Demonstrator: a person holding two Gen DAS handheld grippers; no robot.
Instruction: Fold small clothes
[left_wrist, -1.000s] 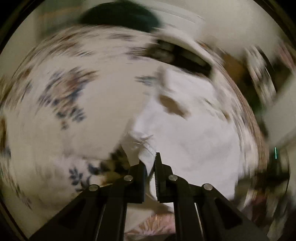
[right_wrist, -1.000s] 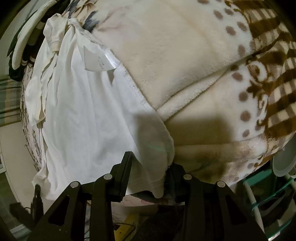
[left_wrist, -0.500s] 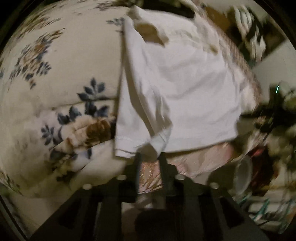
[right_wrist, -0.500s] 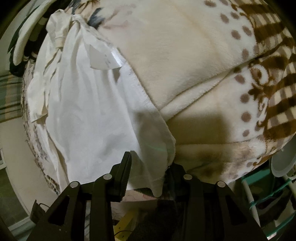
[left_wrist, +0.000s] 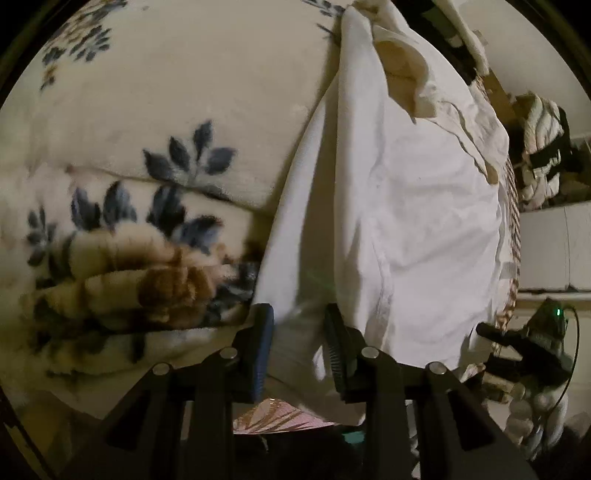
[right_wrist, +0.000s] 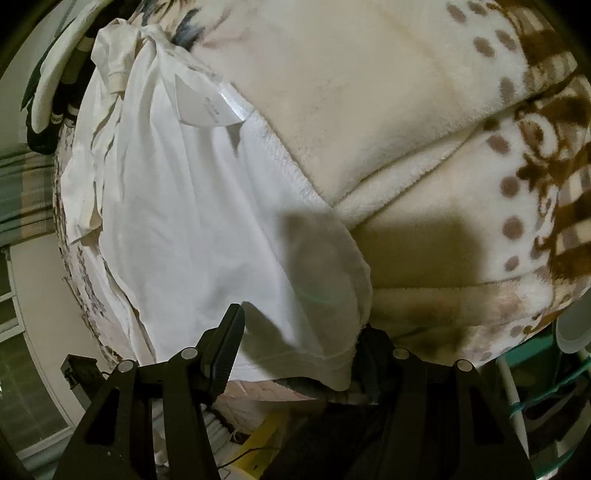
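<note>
Both grippers' jaws have just been opening, releasing the white garment (left_wrist: 424, 229) lying flat on the fleece blanket (left_wrist: 155, 110); left gripper (left_wrist: 299, 332) standing narrowly parted, right gripper (right_wrist: 299, 343) wider, each straddling its near hem.

Dim room, warm light falling on a cream fleece blanket (left_wrist: 177, 92) with blue flowers and a brown spotted border (right_wrist: 524, 155). White drawers (left_wrist: 554, 251) sit right; a window frame (right_wrist: 22, 369) shows left.

thin matt white cloth garment (left_wrist: 424, 229), fluffy plush blanket (left_wrist: 166, 110), glossy paper tag (right_wrist: 210, 107)
</note>
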